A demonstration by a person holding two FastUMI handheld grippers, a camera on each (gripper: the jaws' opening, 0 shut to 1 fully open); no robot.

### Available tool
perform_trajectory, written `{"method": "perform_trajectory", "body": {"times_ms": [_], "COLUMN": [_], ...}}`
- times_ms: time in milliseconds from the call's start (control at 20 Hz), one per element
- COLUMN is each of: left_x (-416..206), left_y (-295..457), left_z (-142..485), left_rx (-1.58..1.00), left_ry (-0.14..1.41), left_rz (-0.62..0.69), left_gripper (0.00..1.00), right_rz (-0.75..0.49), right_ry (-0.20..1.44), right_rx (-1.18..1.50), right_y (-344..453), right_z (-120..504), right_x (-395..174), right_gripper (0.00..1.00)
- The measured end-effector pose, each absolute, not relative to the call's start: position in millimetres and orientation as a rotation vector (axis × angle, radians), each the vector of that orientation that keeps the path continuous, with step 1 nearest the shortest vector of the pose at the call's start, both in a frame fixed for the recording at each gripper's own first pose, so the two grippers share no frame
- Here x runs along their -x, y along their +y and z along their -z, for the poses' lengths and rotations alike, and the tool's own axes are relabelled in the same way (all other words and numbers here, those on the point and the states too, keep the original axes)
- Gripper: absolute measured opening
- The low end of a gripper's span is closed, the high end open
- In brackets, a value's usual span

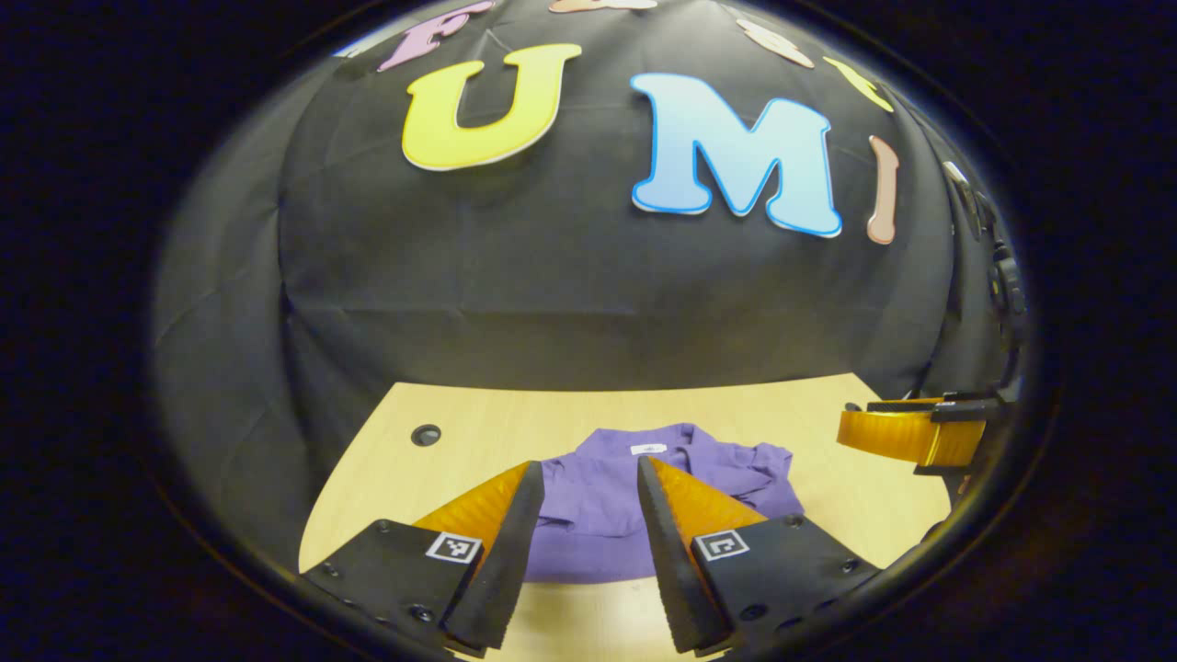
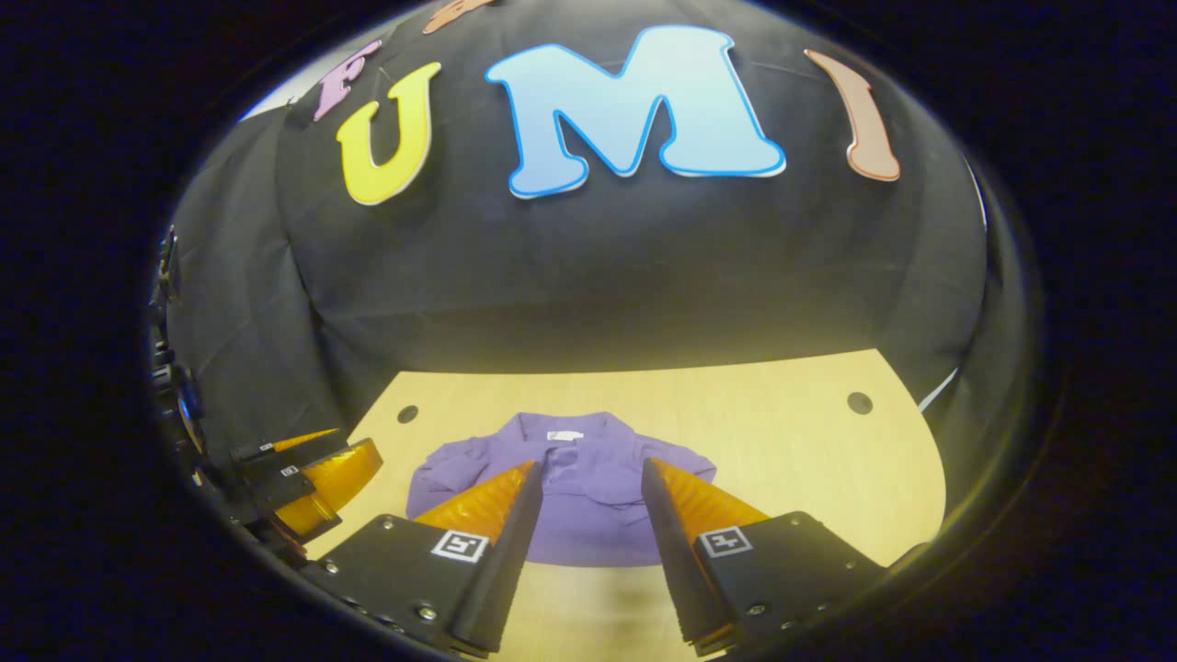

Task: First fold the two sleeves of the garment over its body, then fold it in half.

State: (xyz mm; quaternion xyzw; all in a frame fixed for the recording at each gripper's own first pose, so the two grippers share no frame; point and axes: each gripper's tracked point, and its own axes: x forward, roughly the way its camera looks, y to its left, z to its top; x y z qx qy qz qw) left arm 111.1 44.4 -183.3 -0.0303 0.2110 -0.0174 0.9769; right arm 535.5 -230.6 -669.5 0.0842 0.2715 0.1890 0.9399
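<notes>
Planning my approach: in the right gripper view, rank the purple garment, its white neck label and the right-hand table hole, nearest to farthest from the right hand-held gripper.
1. Purple garment, straight ahead of the right hand-held gripper.
2. White neck label, at the far collar.
3. Table hole, far right.

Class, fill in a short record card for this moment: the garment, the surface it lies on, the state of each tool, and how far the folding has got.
garment: purple collared cloth shirt, lying compact with collar toward the wall
surface: light wooden table with round holes
left tool: open, above the near edge of the shirt, holding nothing
right tool: open, above the shirt, holding nothing
stage: shirt looks already gathered; exact folds cannot be told
</notes>
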Motion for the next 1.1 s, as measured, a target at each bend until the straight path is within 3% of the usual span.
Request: {"method": "perform_trajectory", "body": {"times_ms": [350,400,600,900,1100], "left_x": [-17,-6,29,50,55], "left_y": [41,41,46,45,44], "left_z": [140,137,124,112,112], "left_rx": [0.068,0.061,0.033,0.002,-0.001], "left_ry": [0.357,0.35,0.313,0.272,0.271], "left_rz": [0.04,0.042,0.064,0.125,0.174], "left_gripper": [0.69,0.69,0.69,0.69,0.7], "right_rz": [-0.37,-0.37,-0.374,-0.346,-0.304], "right_ry": [0.393,0.373,0.316,0.281,0.279], "right_rx": [-0.178,-0.165,-0.157,-0.128,-0.137], "right_y": [-261,-262,-260,-255,-256], "right_z": [630,627,616,610,611], "right_x": [-461,-451,-414,-382,-370], "right_gripper": [0.68,0.65,0.69,0.65,0.69]}}
